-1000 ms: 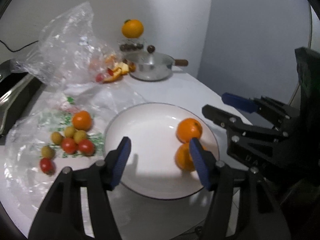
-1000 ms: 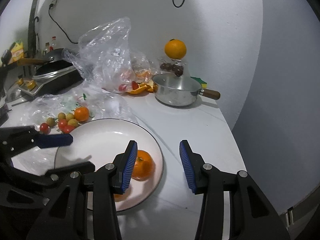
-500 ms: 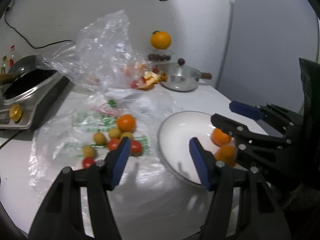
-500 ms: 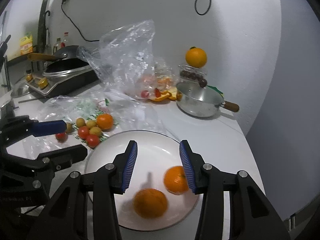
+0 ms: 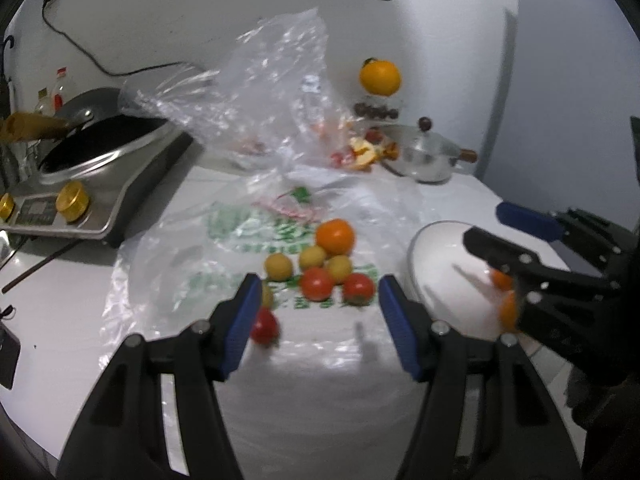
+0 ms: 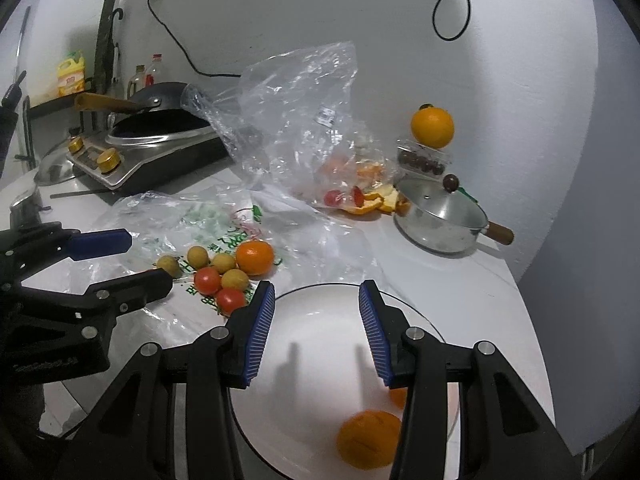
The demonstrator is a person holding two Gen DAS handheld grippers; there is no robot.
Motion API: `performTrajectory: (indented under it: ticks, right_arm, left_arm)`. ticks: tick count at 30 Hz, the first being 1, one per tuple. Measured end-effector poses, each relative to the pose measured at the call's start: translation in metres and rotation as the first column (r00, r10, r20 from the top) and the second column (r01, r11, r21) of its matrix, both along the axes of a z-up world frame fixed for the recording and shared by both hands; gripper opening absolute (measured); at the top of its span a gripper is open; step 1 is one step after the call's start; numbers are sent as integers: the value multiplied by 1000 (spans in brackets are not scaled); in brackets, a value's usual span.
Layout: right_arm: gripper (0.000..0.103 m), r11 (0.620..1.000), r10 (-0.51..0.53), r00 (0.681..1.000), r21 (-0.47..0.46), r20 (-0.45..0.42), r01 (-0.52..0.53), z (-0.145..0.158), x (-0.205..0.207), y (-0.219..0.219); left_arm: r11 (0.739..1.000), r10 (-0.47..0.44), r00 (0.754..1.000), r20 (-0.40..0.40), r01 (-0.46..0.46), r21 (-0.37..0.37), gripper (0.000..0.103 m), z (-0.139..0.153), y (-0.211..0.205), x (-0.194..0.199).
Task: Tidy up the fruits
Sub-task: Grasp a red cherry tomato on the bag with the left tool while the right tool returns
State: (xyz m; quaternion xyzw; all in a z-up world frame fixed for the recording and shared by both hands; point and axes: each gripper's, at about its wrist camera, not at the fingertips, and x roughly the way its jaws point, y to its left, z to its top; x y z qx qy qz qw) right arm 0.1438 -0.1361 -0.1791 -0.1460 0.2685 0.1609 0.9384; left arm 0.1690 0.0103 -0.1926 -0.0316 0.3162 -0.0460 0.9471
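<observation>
Jaws of both the left gripper (image 5: 320, 312) and the right gripper (image 6: 316, 332) stand wide apart, holding nothing. Just ahead of the left jaws, tomatoes (image 5: 318, 283), small yellow fruits (image 5: 313, 257) and an orange (image 5: 335, 236) lie clustered on a plastic bag (image 5: 240, 236). Below the right jaws sits the white plate (image 6: 320, 320) with two oranges (image 6: 368, 444); a lidded pot (image 6: 440, 220) stands well beyond.

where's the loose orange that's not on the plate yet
In the left wrist view, the loose round orange lies on the flat printed plastic bag, at the far right of the small fruit cluster, left of the white round plate.
</observation>
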Motion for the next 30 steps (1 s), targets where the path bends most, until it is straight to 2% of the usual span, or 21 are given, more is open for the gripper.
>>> performTrajectory:
  ticks: [14,20,22,23,26,30]
  right_arm:
    - [46,998,57,998,22,-31,-57,-9,18,23]
    - [46,997,75,996,29,-44,-74,-14,25,28]
    - [46,997,78,996,31,-46,-77,-15,26,29]
    - [46,996,80,996,30,-48,-79,-15,27,30]
    - [46,996,84,995,29,-49,-83,-15,28,31]
    - [46,996,91,995,22,-47,-90,-15,27,35]
  left_arm:
    - [997,54,992,-114,-49,51,61,-37,19,29]
    - [998,58,984,-169,-51,41,49,-48,23,37]
    - [998,53,982,-182,-43,56,42,-50,21,39]
    - [998,51,980,-190,-41,55,35,-52,21,40]
    - [999,43,978,-205,-35,40,27,-54,23,43]
    - [999,24,981,-195,-19,29,27,-52,22,39]
